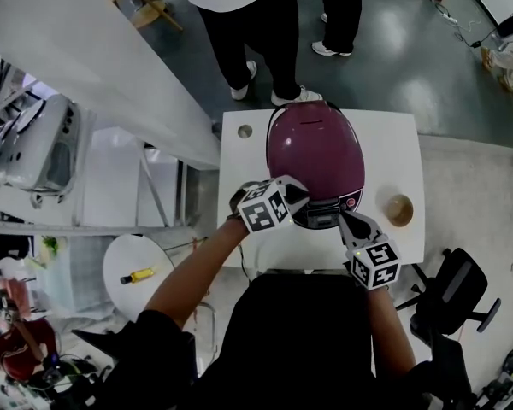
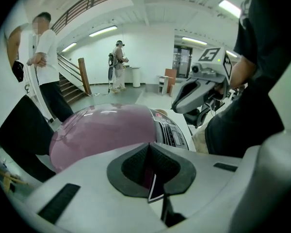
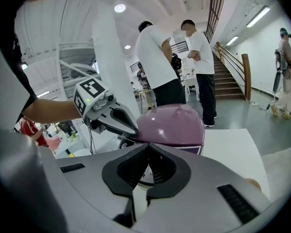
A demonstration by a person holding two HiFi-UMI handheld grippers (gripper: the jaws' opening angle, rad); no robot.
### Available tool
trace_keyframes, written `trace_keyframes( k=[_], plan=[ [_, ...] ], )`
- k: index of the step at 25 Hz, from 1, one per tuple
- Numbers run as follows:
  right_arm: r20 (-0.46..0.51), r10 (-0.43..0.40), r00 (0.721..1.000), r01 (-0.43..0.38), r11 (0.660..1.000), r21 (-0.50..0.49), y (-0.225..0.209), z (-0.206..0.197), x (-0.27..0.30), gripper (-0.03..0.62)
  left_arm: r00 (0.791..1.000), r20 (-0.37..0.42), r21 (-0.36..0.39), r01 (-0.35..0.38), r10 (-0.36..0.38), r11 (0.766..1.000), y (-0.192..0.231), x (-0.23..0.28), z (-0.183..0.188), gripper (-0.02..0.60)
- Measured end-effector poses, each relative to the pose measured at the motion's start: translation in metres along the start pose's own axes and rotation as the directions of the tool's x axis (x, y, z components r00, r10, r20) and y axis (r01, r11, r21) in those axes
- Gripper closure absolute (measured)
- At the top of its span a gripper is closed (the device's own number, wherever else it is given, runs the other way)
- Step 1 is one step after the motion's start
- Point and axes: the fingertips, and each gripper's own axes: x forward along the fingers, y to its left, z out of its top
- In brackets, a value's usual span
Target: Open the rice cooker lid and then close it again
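The rice cooker (image 1: 315,148) has a maroon domed lid that is down, and it stands on a small white table (image 1: 397,156). My left gripper (image 1: 299,202) is shut with nothing between its jaws, its tips against the lid's front left edge above the control panel (image 1: 321,219). My right gripper (image 1: 343,218) is also shut and empty, just right of that panel. In the left gripper view the lid (image 2: 104,132) fills the space beyond the closed jaws. The right gripper view shows the cooker (image 3: 174,125) with the left gripper (image 3: 122,123) touching its side.
A small brown bowl (image 1: 400,209) sits on the table right of the cooker, a round hole (image 1: 244,131) at its far left corner. Two people (image 1: 256,32) stand beyond the table. A black office chair (image 1: 451,293) is at the right, a round white stool (image 1: 130,267) at the left.
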Motion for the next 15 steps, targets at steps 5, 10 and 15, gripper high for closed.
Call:
trace_keyframes(
  k=[5, 10, 15],
  plan=[
    [-0.046, 0.003, 0.999, -0.007, 0.997, -0.077, -0.017, 0.011, 0.014, 0.594, 1.0, 0.0, -0.015, 0.012, -0.013, 1.0, 0.001, 0.0, 0.001, 0.577],
    [-0.102, 0.012, 0.995, -0.028, 0.988, -0.152, -0.03, 0.019, 0.03, 0.595, 1.0, 0.001, -0.017, 0.017, -0.017, 1.0, 0.0, 0.001, 0.002, 0.577],
    [-0.208, -0.001, 0.978, -0.04, 0.981, -0.188, -0.038, 0.013, 0.043, 0.594, 0.999, 0.022, -0.055, 0.031, -0.03, 0.998, 0.001, 0.001, 0.002, 0.577]
  ],
)
